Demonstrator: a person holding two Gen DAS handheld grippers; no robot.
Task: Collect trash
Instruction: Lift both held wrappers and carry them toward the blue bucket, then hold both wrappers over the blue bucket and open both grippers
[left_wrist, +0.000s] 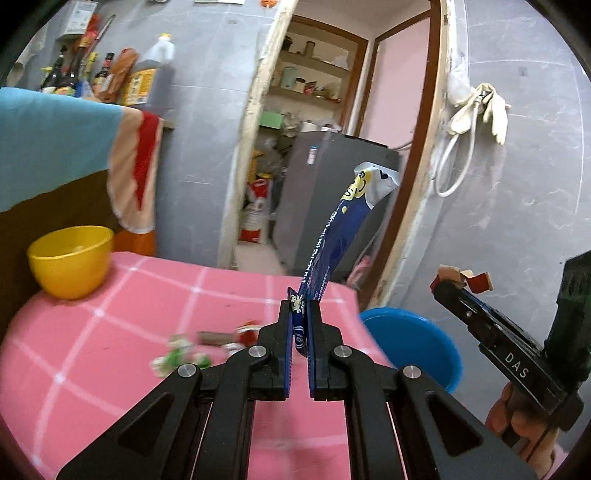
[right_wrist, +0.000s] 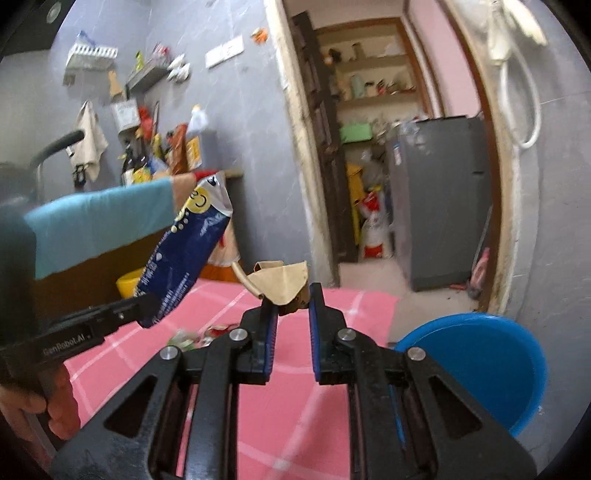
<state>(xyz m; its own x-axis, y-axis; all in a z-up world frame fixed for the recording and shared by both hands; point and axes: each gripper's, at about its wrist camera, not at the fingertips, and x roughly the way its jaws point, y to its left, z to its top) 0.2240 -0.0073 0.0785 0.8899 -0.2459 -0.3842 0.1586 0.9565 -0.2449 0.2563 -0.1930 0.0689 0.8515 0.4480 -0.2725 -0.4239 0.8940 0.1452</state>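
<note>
Bucket (right_wrist: 476, 365) lies low right of both | left hand-held gripper (left_wrist: 301, 304) clamps wrapper (left_wrist: 343, 236), upright | right hand-held gripper (right_wrist: 291, 295) nearer, seemingly pinching paper scrap (right_wrist: 284, 284)

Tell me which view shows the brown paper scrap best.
Right wrist view: the scrap sits close and central, pinched at the right gripper's tips. The left wrist view shows it only small, near the right edge.

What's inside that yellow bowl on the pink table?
The yellow bowl seems to hold a small pale scrap near its far wall, too blurred to identify. Its near wall hides the bottom, so anything lying lower stays unseen.
</note>
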